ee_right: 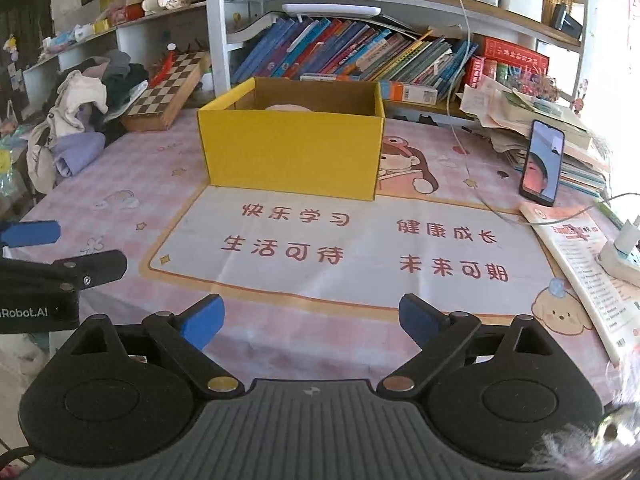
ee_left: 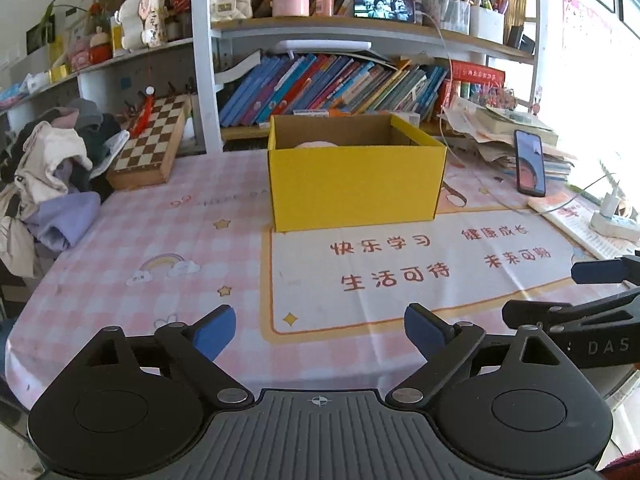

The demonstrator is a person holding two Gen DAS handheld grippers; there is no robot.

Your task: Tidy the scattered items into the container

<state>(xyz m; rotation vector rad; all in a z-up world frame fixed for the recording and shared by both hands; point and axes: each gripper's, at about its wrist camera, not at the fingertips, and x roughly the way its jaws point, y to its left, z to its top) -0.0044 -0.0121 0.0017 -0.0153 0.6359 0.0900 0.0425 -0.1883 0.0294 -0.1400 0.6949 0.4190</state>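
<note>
A yellow cardboard box (ee_left: 356, 184) stands open on the pink checked tablecloth; it also shows in the right wrist view (ee_right: 292, 160). A pale pink item (ee_left: 316, 145) lies inside it, mostly hidden, and shows over the box rim in the right wrist view (ee_right: 288, 107). My left gripper (ee_left: 320, 330) is open and empty, low over the table's near edge, well short of the box. My right gripper (ee_right: 312, 320) is open and empty, beside the left one. Each gripper shows at the edge of the other's view.
A pile of clothes (ee_left: 52, 176) and a chessboard box (ee_left: 150, 140) lie at the left. A phone (ee_left: 530, 162) leans on stacked papers at the right, with a booklet (ee_right: 580, 256), a cable and a power strip (ee_right: 620, 256). Bookshelves stand behind.
</note>
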